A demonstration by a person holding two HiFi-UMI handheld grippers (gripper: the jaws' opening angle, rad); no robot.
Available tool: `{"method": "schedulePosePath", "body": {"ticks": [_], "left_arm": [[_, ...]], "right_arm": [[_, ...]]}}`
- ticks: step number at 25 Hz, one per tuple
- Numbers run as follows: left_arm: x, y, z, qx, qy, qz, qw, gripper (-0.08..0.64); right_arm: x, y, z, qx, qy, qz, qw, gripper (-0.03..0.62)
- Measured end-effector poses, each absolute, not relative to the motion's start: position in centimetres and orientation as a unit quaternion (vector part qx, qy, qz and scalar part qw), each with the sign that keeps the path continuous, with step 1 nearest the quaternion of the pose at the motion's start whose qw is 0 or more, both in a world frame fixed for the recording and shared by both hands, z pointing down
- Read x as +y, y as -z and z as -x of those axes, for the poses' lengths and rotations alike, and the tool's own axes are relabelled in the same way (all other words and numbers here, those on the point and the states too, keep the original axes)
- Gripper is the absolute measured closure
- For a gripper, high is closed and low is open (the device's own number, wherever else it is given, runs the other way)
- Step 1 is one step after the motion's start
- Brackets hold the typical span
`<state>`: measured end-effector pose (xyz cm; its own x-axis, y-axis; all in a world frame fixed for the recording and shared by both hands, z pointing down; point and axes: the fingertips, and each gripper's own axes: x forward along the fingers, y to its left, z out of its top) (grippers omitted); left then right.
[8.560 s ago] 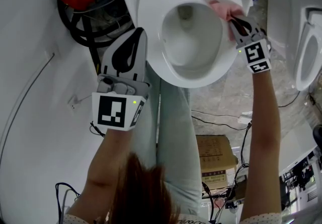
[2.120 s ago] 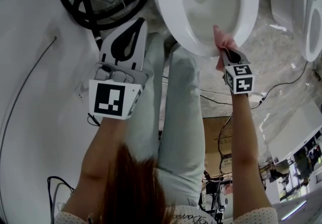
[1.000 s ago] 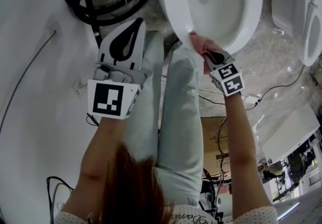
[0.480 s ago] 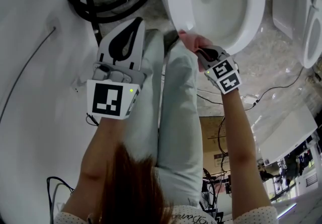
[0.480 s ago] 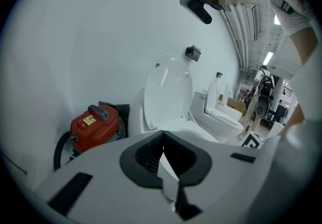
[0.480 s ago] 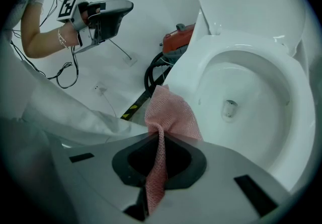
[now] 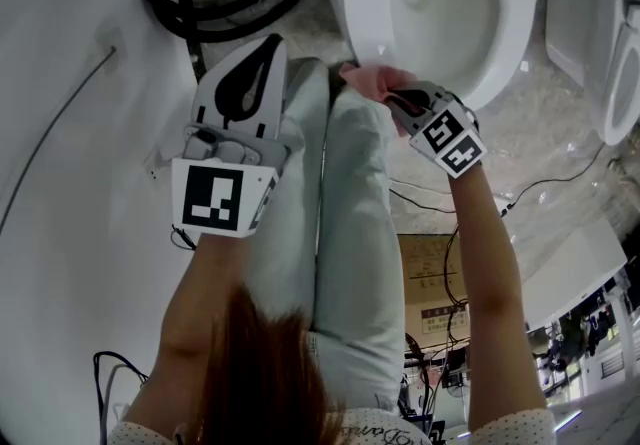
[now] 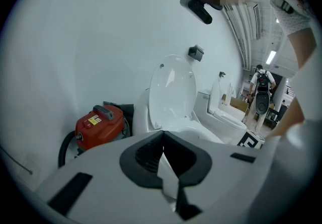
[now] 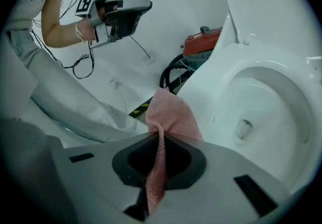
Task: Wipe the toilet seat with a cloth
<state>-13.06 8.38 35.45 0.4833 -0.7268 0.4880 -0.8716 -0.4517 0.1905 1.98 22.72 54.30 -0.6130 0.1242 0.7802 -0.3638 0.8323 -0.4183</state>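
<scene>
The white toilet seat [image 7: 362, 3] rings the bowl at the top of the head view, and its near rim [image 9: 226, 74] fills the right of the right gripper view. My right gripper [image 7: 388, 93] [image 9: 158, 135] is shut on a pink cloth [image 7: 362, 80] [image 9: 171, 112]. The cloth bunches at the seat's front-left outer edge, above the person's knee; whether it touches the rim I cannot tell. My left gripper [image 7: 266, 43] [image 8: 162, 137] is held off to the left of the toilet, jaws shut with nothing in them.
A red vacuum [image 8: 98, 123] [image 9: 201, 42] with a black hose [image 7: 230, 13] stands left of the toilet by the white wall. The lid [image 8: 173, 92] is up. A second toilet [image 7: 620, 63] stands at the right. The person's trouser legs [image 7: 350, 213], a cardboard box [image 7: 430, 283] and floor cables lie below.
The right gripper has carried the pink cloth leftward along the seat's front rim, from front-right to the front-left edge. The left gripper has stayed where it was.
</scene>
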Motion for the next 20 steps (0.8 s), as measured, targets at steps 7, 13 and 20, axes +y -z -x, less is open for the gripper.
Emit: {"method": "schedulePosePath", "body": {"ticks": [7,13,20], "left_arm": [[7.9,-35.7,13.3,-0.487,-0.173,-0.829,0.214,0.558],[7.1,-35.9,12.8,-0.494,-0.172,-0.824,0.215,0.558],[6.1,-36.1,12.2,-0.507,-0.17,-0.816,0.218,0.558]], "right_arm": [[21.2,-54.2,-0.9,-0.863,-0.256,-0.048,0.433,0.569],[20.6,-54.3,-0.6,-0.868,-0.244,-0.019,0.431,0.569],[19.6,-54.5,-0.1,-0.875,-0.227,-0.002,0.427,0.569]]}}
